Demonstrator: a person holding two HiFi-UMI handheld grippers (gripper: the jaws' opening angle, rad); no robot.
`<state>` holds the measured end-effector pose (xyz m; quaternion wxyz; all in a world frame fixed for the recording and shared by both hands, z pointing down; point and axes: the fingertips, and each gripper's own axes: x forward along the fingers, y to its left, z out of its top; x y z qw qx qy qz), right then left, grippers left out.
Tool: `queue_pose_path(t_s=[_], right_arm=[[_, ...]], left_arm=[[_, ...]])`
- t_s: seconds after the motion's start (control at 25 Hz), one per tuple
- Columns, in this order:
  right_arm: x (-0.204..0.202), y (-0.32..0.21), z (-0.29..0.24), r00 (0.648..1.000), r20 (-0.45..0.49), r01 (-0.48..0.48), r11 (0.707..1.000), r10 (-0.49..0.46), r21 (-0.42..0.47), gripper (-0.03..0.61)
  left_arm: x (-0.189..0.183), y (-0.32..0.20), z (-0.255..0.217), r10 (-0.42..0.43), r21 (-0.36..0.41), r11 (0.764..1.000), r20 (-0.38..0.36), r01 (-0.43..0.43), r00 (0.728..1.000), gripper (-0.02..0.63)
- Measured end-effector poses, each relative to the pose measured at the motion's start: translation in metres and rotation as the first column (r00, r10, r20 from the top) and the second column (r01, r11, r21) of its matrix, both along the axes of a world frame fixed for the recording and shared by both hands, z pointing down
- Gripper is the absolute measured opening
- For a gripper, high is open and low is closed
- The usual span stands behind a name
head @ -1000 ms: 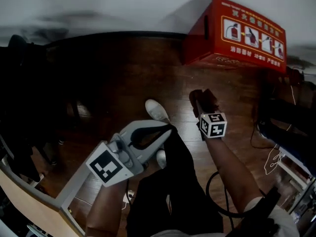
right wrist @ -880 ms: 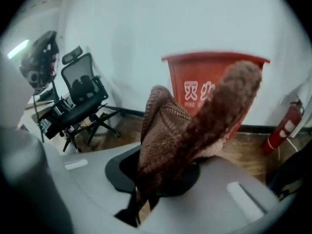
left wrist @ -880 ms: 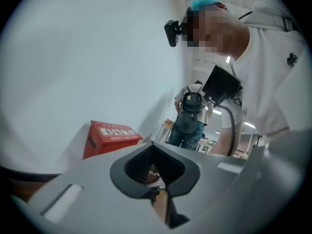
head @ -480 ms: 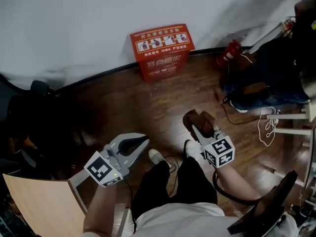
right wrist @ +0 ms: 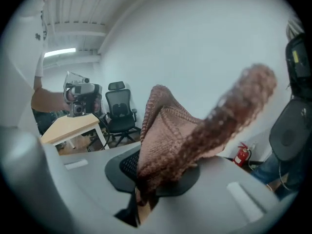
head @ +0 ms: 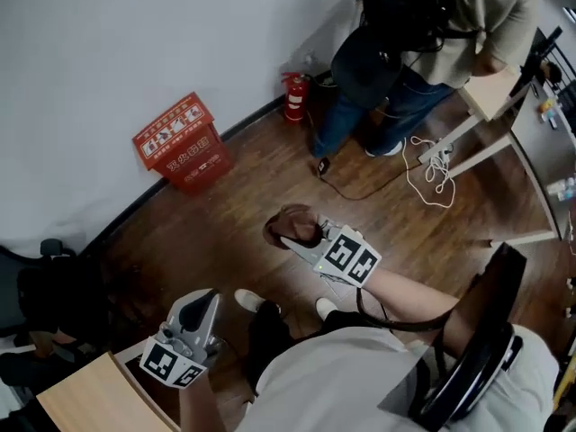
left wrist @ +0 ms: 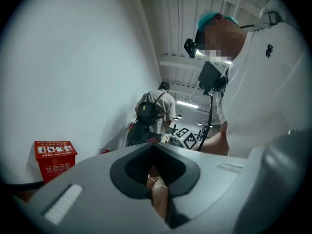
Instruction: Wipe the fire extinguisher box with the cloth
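The red fire extinguisher box [head: 177, 142] stands on the wooden floor against the white wall, far at the upper left; in the left gripper view the box [left wrist: 54, 157] shows small at the lower left. My right gripper [head: 299, 236] is held over the floor mid-frame, shut on a bunched brown knitted cloth [head: 292, 224]. In the right gripper view the cloth [right wrist: 190, 130] sticks up from between the jaws. My left gripper [head: 200, 302] hangs low at the left, well short of the box. Its jaws [left wrist: 153, 146] meet at the tips with nothing between them.
A red fire extinguisher [head: 294, 97] stands by the wall right of the box. A person with a black backpack [head: 414, 34] stands at the upper right beside a table [head: 493, 93], with cables [head: 430, 165] on the floor. A black chair [head: 54, 295] sits left, a wooden board [head: 85, 403] below.
The view has swung and drawn back: the box has gone from near at the upper right to far at the upper left. Both grippers sit lower in frame, and the cloth stays gripped.
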<state>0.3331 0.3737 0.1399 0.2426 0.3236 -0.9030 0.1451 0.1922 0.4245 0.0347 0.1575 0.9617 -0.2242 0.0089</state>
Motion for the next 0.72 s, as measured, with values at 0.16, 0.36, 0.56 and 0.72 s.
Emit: queue_pose_path(t_s=[0.16,0.36,0.56,0.72], right_arm=[[0.029,0.035,-0.043,0.996,0.042,0.071,0.994,-0.074,0.078,0.041],[0.057,0.073,-0.077,0.991,0.034,0.125,0.983,-0.131,0.133,0.041],[0.076,0.095,-0.093,0.992,0.042,0.108,0.983,-0.116,0.146,0.041],[0.097,0.113,-0.096,0.996,0.038,0.077,0.986,-0.083,0.146,0.041]], left_arm=[[0.052,0.045,-0.022,-0.006,0.010,1.000,-0.036,0.006,0.999,-0.002],[0.097,0.085,-0.040,0.014,0.026,1.000,-0.021,-0.013,1.000,-0.002],[0.120,0.098,-0.056,0.069,0.046,0.997,0.008,-0.070,0.998,-0.002],[0.138,0.111,-0.066,0.109,0.072,0.991,0.015,-0.110,0.994,-0.002]])
